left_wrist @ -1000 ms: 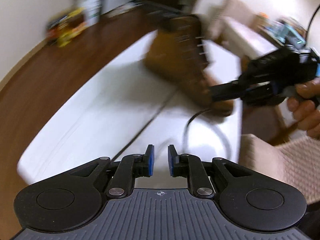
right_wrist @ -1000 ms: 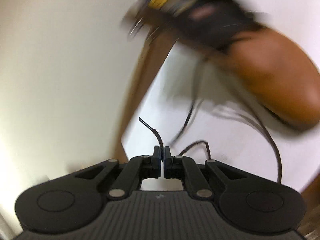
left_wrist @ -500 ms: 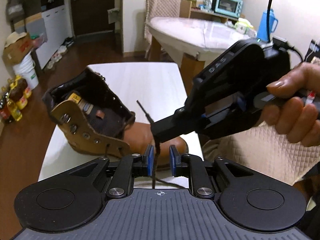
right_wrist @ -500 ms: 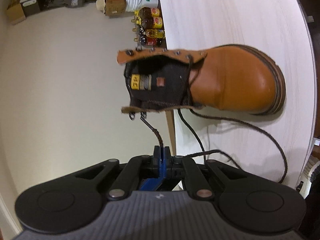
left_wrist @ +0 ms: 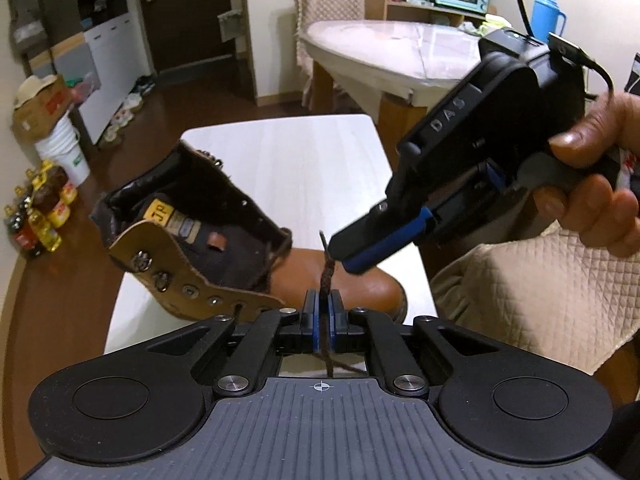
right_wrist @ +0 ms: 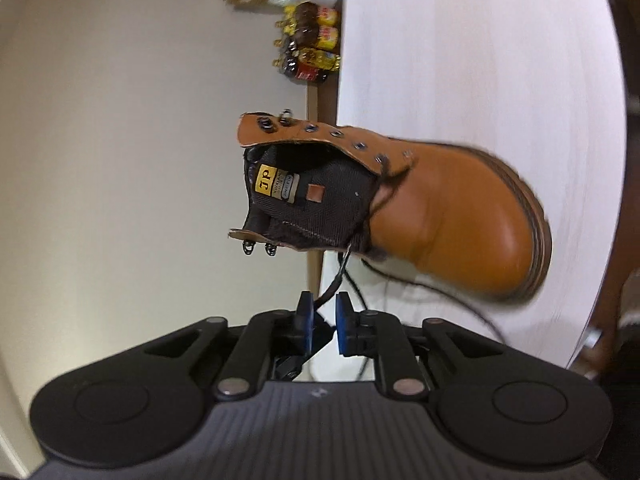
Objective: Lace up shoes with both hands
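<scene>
A tan leather boot (left_wrist: 360, 286) lies on the white table (left_wrist: 288, 152), its tongue wide open and its eyelets showing. My left gripper (left_wrist: 323, 308) is closing, and its blue pads press on the dark brown lace (left_wrist: 326, 276), whose tip sticks up above them. My right gripper (left_wrist: 346, 254), held by a hand (left_wrist: 592, 192), hovers just right of that lace tip. In the right wrist view the right gripper (right_wrist: 322, 314) is opening: the lace (right_wrist: 338, 280) runs between its pads untouched, down from the boot (right_wrist: 452, 216).
Bottles (left_wrist: 36, 216) and a bucket with a box (left_wrist: 60, 148) stand on the floor at left. A round covered table (left_wrist: 380, 52) is behind, and a quilted beige cover (left_wrist: 520, 288) lies at right. The table's near edge (right_wrist: 324, 280) is close under the grippers.
The left gripper swung round to face the boot, took the lace between its pads and closed on it. The right gripper, shut on the lace tip before, has opened and let it go.
</scene>
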### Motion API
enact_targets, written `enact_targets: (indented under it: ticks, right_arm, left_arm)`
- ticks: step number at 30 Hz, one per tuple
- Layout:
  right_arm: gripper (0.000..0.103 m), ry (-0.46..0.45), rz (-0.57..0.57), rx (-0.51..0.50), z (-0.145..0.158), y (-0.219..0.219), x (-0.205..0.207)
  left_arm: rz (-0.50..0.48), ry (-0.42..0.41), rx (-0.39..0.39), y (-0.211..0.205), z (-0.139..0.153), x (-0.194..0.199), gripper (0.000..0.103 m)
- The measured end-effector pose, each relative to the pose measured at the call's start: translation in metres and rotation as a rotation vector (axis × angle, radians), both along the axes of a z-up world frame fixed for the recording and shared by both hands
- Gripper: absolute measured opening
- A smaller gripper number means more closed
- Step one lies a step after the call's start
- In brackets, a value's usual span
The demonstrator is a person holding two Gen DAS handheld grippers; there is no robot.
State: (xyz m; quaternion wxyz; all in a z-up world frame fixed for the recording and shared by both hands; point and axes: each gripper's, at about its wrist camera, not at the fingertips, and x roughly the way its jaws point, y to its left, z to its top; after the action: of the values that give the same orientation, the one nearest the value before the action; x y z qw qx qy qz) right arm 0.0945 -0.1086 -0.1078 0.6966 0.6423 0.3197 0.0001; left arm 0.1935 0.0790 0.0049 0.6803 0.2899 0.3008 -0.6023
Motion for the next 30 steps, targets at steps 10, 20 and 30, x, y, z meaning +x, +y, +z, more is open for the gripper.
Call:
enact_targets:
  ticks: [10,20,30]
  right_arm:
    - [0.019,0.028,-0.042,0.106,-0.024,-0.012,0.001]
    - [0.003,0.009,0.045,0.005,-0.009,0.003,0.016]
    - [0.003,-0.008,0.061,-0.020,0.005,0.012,0.021]
  left_arm:
    - [-0.041,-0.019,0.009,0.011,0.000,-0.006,0.005]
    - [-0.011,0.059,0.004,0.019,-0.004,0.001,0.012]
    - [0.025,0.059,-0.052,0.015,0.002,0.004,0.014]
